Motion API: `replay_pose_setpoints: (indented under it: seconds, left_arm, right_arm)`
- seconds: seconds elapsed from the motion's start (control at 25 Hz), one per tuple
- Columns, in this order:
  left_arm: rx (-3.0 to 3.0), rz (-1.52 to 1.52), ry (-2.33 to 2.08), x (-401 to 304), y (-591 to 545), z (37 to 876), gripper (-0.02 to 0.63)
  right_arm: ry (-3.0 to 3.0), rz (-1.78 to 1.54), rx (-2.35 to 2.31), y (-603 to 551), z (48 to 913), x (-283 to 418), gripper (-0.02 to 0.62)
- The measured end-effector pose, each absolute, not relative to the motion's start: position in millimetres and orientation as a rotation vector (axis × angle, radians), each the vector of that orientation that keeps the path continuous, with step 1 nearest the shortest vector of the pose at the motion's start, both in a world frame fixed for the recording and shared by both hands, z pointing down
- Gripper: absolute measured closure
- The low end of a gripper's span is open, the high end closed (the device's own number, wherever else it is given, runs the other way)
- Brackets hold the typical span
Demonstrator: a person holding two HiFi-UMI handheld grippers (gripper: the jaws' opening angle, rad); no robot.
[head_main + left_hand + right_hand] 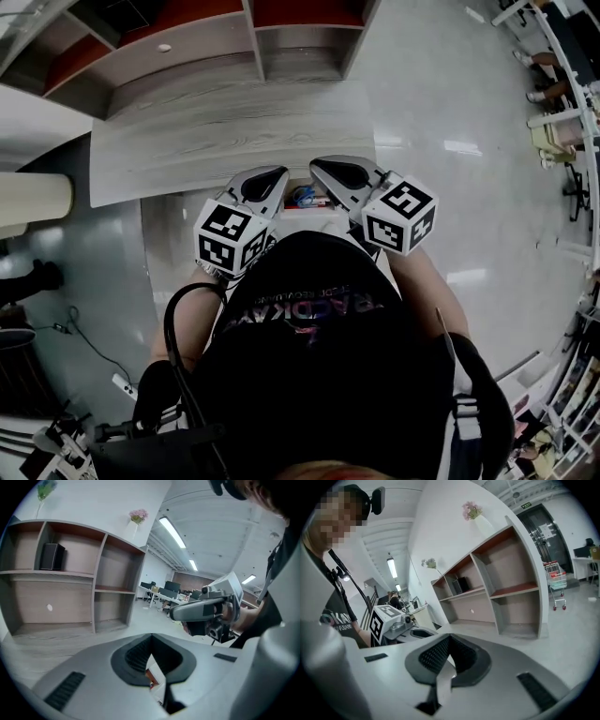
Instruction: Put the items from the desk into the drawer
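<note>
My left gripper (267, 180) and right gripper (336, 172) hover side by side close to my body, over the open white drawer (323, 218). Both are shut with nothing between the jaws, as the left gripper view (151, 637) and the right gripper view (449, 637) also show. Between them I glimpse blue and red items (302, 196) lying in the drawer; the grippers hide most of it. The grey wooden desk top (234, 131) stretches just beyond the drawer. The right gripper (201, 610) shows in the left gripper view, and the left gripper's marker cube (386, 616) in the right one.
An open shelf unit (187, 47) stands at the back of the desk, with a black box (51, 556) in one compartment and a small white dot (164, 48) on its back wall. Shiny floor (441, 112) lies to the right. More desks and chairs (562, 131) stand far right.
</note>
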State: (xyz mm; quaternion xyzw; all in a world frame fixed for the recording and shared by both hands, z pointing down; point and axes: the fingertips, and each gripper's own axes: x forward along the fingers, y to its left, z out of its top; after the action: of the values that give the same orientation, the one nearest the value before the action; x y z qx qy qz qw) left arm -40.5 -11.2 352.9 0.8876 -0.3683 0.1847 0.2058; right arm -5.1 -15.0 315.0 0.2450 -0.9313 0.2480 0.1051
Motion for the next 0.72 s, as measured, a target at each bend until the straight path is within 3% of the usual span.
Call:
replay_pose_setpoints:
  seconds: [0.72]
  left_arm:
    - [2.445,0.518,-1.027,-38.6,3.3,362.9,0.594]
  right_arm:
    - [-2.726,0.841,0.673,7.5,339.4,-17.1,0.578]
